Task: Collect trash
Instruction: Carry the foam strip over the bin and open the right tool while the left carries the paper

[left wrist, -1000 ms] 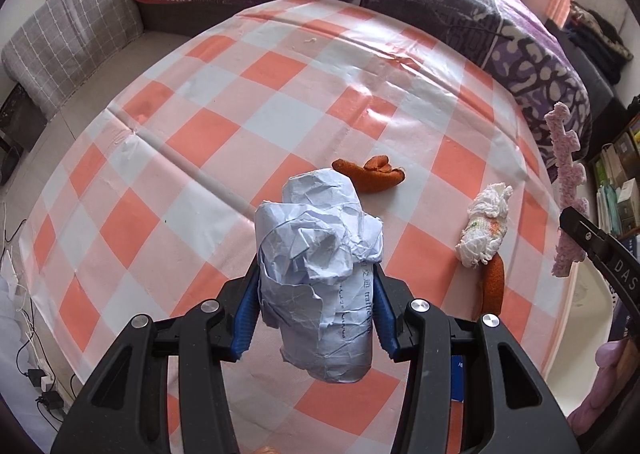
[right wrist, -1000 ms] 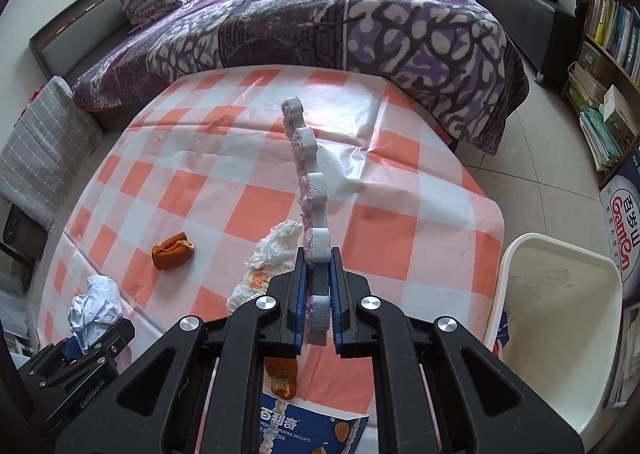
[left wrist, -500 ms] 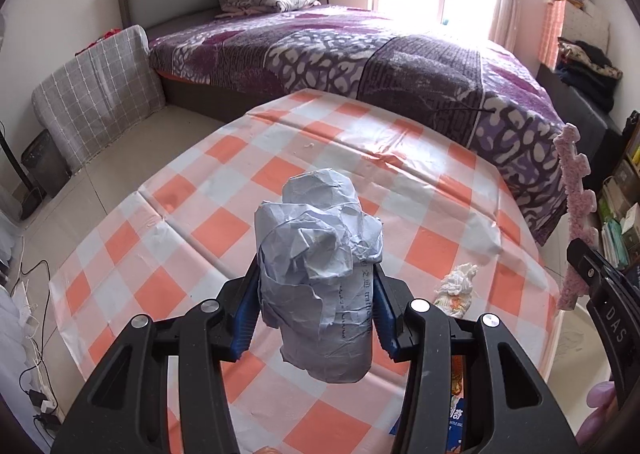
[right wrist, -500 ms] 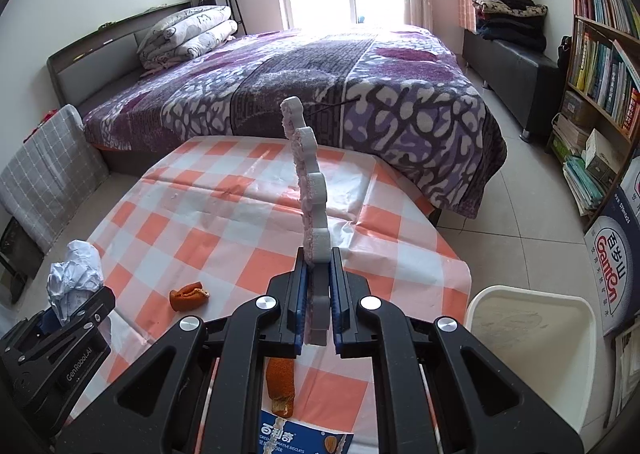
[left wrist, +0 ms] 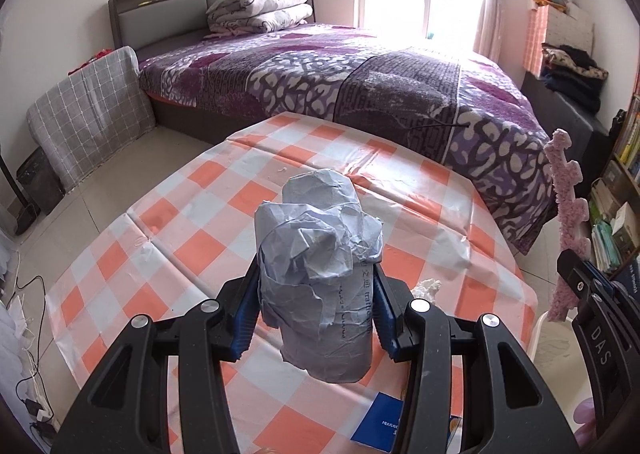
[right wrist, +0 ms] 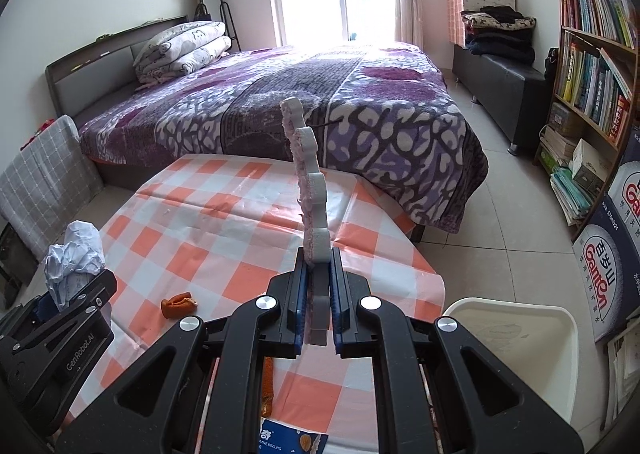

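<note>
My left gripper (left wrist: 316, 314) is shut on a crumpled ball of white paper (left wrist: 316, 274), held above the checked table (left wrist: 208, 230). It also shows in the right wrist view (right wrist: 74, 258). My right gripper (right wrist: 318, 294) is shut on a pink-and-grey foam strip (right wrist: 306, 181) that stands upright; the strip shows at the right of the left wrist view (left wrist: 566, 213). An orange peel (right wrist: 179, 302) lies on the table. A white crumpled tissue (left wrist: 428, 288) lies near the table's right edge. A white bin (right wrist: 516, 342) stands on the floor right of the table.
A blue biscuit packet (right wrist: 288, 438) lies at the table's near edge, also in the left wrist view (left wrist: 380, 418). Another orange peel (right wrist: 266, 386) lies under my right gripper. A purple bed (right wrist: 280, 105) is behind the table. A bookshelf (right wrist: 592, 65) and boxes stand on the right.
Both grippers have risen and tilted up with their loads, so the table looks farther and lower. The bin has come further into the right wrist view.
</note>
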### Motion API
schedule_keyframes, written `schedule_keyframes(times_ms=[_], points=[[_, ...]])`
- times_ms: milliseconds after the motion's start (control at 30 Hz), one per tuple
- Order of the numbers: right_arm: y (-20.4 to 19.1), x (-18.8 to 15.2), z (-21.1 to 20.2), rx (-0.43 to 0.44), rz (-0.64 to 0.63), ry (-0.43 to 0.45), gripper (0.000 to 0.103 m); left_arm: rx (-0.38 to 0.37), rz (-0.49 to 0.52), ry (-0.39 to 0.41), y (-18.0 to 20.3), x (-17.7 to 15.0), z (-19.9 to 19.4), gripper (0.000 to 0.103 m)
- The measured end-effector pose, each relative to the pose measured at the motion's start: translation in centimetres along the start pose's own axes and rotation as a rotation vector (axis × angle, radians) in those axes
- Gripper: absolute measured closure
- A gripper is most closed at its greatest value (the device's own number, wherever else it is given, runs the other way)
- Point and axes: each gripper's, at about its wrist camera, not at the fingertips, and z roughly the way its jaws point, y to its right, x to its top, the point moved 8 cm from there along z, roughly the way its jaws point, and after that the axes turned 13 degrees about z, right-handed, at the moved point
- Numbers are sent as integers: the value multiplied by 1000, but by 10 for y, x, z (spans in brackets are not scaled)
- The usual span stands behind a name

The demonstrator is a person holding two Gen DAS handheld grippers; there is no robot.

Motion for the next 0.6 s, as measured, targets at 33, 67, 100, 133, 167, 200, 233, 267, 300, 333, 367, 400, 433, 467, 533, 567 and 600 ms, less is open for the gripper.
schedule_keyframes(times_ms=[33,67,100,133,167,200,233,267,300,333,367,400,433,467,533,567,600], points=[[2,1,-1,-2,1,1,94,-2,2,1,2,0,0,55],[5,1,-2,-5,4,2,94,-5,4,2,5,1,-1,55],[7,2,-2,-7,6,2,94,-8,7,4,8,2,-2,55],[10,2,-3,-10,9,2,94,-10,10,7,11,3,-3,55],[13,3,-4,-14,12,3,94,-13,13,9,14,4,-4,55],[16,3,-4,-17,15,4,94,-15,17,12,17,4,-6,55],[19,4,-5,-20,17,5,94,-19,21,13,20,5,-6,55],[21,4,-5,-24,20,5,94,-23,24,14,24,6,-7,55],[25,5,-6,-29,25,6,94,-26,27,15,27,6,-8,55],[29,6,-7,-34,28,8,94,-30,31,16,31,7,-9,55],[32,7,-8,-39,32,8,94,-34,36,18,34,7,-10,55],[36,7,-9,-43,36,8,94,-38,40,19,38,8,-10,55],[40,9,-10,-48,41,7,94,-41,45,21,42,8,-11,55],[45,9,-11,-54,47,8,94,-44,50,23,45,9,-12,55],[53,11,-12,-63,56,8,93,-51,61,27,53,9,-13,55],[58,11,-13,-68,62,8,94,-55,66,28,57,9,-14,55],[62,12,-14,-73,68,8,94,-59,72,30,61,9,-14,55]])
